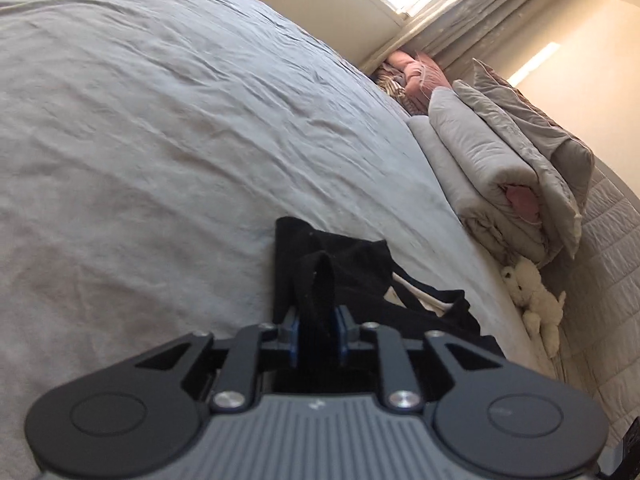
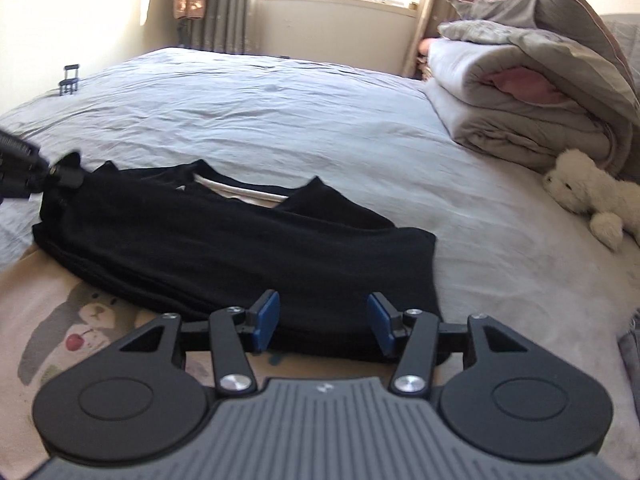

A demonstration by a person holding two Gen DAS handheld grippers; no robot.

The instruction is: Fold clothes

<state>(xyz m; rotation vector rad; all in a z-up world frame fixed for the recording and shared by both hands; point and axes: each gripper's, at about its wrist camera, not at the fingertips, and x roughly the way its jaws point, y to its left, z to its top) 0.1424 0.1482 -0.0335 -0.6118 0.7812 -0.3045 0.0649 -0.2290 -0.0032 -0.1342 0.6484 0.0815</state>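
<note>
A black shirt [image 2: 200,240] lies flat on the grey bed sheet [image 2: 280,112], neck opening away from me, with a white garment showing inside the collar. My right gripper [image 2: 324,318] stands open just above the shirt's near hem; its blue pads [image 2: 266,316] touch nothing. At the far left of the right wrist view, my left gripper [image 2: 64,174] pinches the shirt's left shoulder edge. In the left wrist view that gripper [image 1: 318,332] is shut on a raised fold of the black shirt [image 1: 360,280], with the cloth pressed between its blue pads.
A stack of folded grey duvets [image 2: 520,100] sits at the right by the headboard, with a white plush toy [image 2: 588,196] in front of it. A beige cloth with a bear print [image 2: 80,320] lies under the shirt's near left side. Beyond the bed are a window and curtains.
</note>
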